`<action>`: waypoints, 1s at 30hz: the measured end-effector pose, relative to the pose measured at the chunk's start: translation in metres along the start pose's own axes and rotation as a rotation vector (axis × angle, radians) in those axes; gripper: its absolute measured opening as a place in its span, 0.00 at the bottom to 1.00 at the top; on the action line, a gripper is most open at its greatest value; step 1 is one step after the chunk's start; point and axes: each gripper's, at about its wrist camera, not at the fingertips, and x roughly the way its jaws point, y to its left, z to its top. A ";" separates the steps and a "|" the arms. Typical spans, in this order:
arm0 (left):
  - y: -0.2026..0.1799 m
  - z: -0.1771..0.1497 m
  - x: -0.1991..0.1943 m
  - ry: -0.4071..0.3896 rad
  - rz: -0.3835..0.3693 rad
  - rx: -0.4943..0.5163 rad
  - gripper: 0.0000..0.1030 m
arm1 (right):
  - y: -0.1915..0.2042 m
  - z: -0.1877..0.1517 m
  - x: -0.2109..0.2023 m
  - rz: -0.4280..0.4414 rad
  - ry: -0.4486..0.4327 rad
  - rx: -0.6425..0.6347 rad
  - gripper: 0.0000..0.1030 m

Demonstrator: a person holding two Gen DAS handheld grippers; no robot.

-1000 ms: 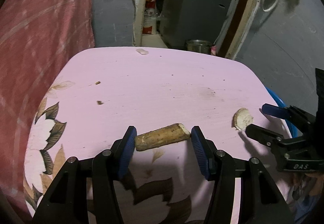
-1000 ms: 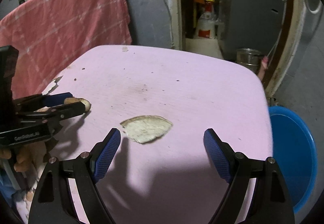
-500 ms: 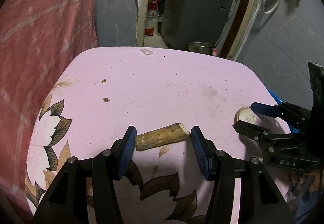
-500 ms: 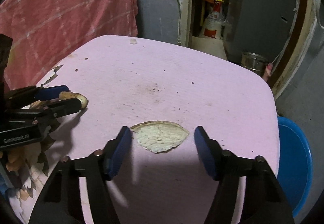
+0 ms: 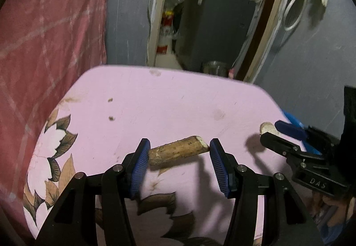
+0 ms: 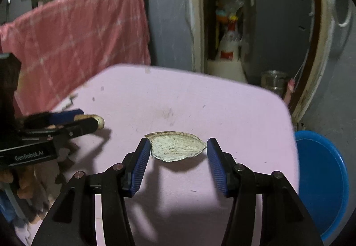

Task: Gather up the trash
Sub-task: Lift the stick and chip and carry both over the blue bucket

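My left gripper (image 5: 178,143) is shut on a brown root stub (image 5: 175,152), gripped end to end and held just above the pink flowered table (image 5: 178,101); its shadow lies below it. My right gripper (image 6: 178,142) is closing its jaws on a pale curved peel (image 6: 175,146). Both blue pads touch the peel's ends, and it hangs slightly over the table (image 6: 200,101). From the left wrist view the right gripper (image 5: 270,131) is at the table's right edge with the peel (image 5: 265,127) in it. The right wrist view has the left gripper (image 6: 89,117) and the stub (image 6: 99,121) at far left.
A blue basin (image 6: 320,179) sits on the floor past the table's right edge. Small crumbs (image 5: 110,118) lie on the left part of the table. A red checked cloth (image 5: 44,46) hangs to the left. A doorway with a metal pot (image 5: 214,68) lies behind.
The right jaws came in from wide apart onto the peel's ends, and the peel has risen off the table. The left gripper kept its hold on the stub.
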 end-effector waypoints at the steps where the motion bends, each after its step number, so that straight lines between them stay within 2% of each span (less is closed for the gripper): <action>1: -0.003 0.001 -0.004 -0.026 -0.007 -0.007 0.47 | -0.002 -0.001 -0.007 -0.011 -0.031 0.010 0.50; 10: -0.054 0.021 -0.037 -0.265 -0.100 -0.005 0.47 | -0.015 0.000 -0.079 -0.157 -0.324 0.004 0.50; 15: -0.088 0.030 -0.042 -0.359 -0.144 0.015 0.48 | -0.030 -0.004 -0.125 -0.287 -0.483 0.001 0.50; 18: -0.109 0.037 -0.041 -0.405 -0.175 0.023 0.48 | -0.042 -0.005 -0.144 -0.363 -0.545 -0.010 0.50; 24: -0.159 0.045 -0.031 -0.467 -0.213 0.048 0.48 | -0.074 -0.012 -0.170 -0.486 -0.617 -0.001 0.50; 30: -0.200 0.052 -0.004 -0.440 -0.244 0.072 0.48 | -0.118 -0.025 -0.182 -0.546 -0.625 0.056 0.50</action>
